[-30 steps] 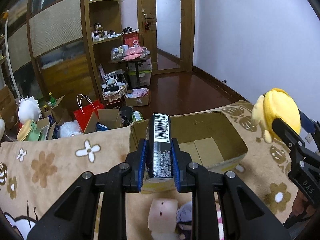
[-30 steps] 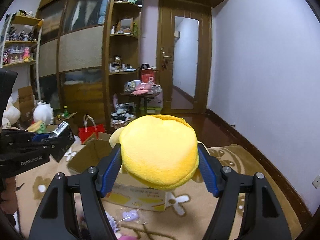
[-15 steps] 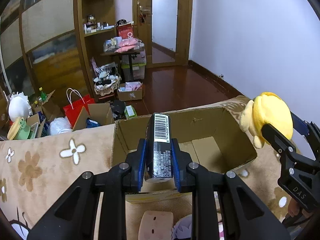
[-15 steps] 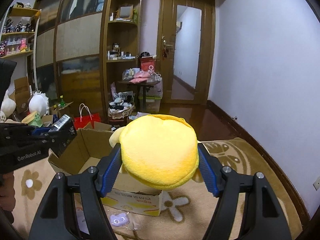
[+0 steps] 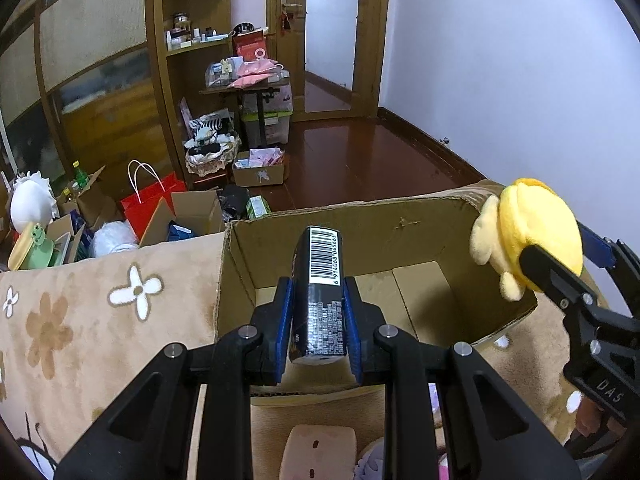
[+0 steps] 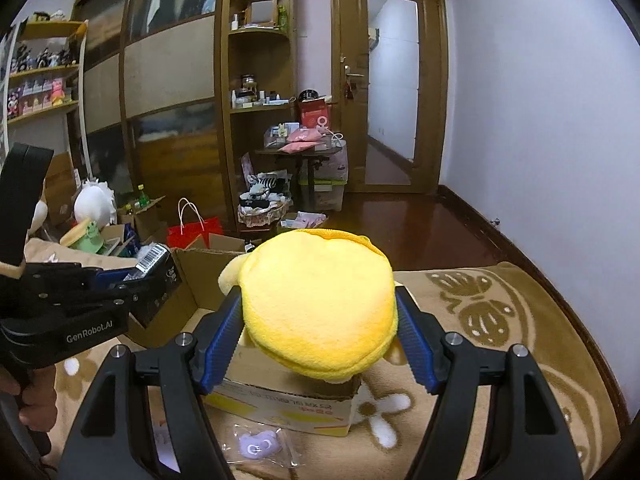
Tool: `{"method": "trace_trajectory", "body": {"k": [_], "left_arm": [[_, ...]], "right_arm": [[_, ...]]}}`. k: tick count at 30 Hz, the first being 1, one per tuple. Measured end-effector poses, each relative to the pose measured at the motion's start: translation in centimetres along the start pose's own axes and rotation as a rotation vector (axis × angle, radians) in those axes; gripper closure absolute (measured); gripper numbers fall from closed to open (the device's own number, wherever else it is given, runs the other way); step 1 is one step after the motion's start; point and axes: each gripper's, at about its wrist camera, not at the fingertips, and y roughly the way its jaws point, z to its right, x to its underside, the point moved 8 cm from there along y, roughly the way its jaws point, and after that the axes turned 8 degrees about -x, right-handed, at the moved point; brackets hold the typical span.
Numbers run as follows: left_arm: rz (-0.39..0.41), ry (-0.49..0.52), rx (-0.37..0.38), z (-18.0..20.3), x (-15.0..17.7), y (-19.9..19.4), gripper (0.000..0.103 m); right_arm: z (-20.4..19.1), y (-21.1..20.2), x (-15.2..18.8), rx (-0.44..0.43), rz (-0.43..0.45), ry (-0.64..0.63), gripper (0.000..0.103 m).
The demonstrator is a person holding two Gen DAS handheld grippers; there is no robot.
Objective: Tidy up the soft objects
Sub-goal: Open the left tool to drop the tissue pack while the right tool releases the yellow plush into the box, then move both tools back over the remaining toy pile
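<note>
Yellow plush [image 6: 318,302] (one), one black pack [image 5: 319,296], one box [image 5: 352,228]

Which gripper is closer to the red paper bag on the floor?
Left. The left gripper holds a dark pack over the cardboard box's left half, toward the red bag; the right gripper is farther right.

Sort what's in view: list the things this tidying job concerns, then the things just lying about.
In play: yellow plush toy in the right gripper; black barcoded packet in the left gripper; open cardboard box.

Lying about: red shopping bag; purple packaged trinket; white plush.
</note>
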Motion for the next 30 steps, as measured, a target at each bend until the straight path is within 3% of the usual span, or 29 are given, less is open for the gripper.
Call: {"method": "trace_trajectory", "body": {"k": [14, 16, 18, 19, 26, 30], "left_arm": [[-0.078, -0.001, 0.002, 0.3, 1.2, 2.1, 0.075], [-0.083, -0.002, -0.003, 0.3, 1.3, 2.3, 0.070], [-0.073, -0.004, -0.015, 0.1, 1.3, 2.2, 0.050], [-0.067, -0.007, -0.013, 0.1, 1.2, 2.2, 0.046], [-0.072, 0.006, -0.036, 0.0, 1.5, 2.3, 0.044], [-0.058, 0.042, -0.062, 0.3, 1.7, 1.8, 0.034]], "right_arm": [[-0.4, 2.1, 1.3, -0.039, -0.037, 0.011, 0.024], [-0.3, 2.4, 1.4, -0.043, -0.047, 0.014, 0.023], [-0.3, 2.6, 1.7, -0.040, -0.057, 0.014, 0.023], [-0.3, 2.7, 1.8, -0.043, -0.061, 0.013, 0.023], [-0.3, 2.9, 2.1, -0.065, -0.073, 0.019, 0.019], [0.1, 2.8, 2.2, -0.065, -0.070, 0.042, 0.011]]}}
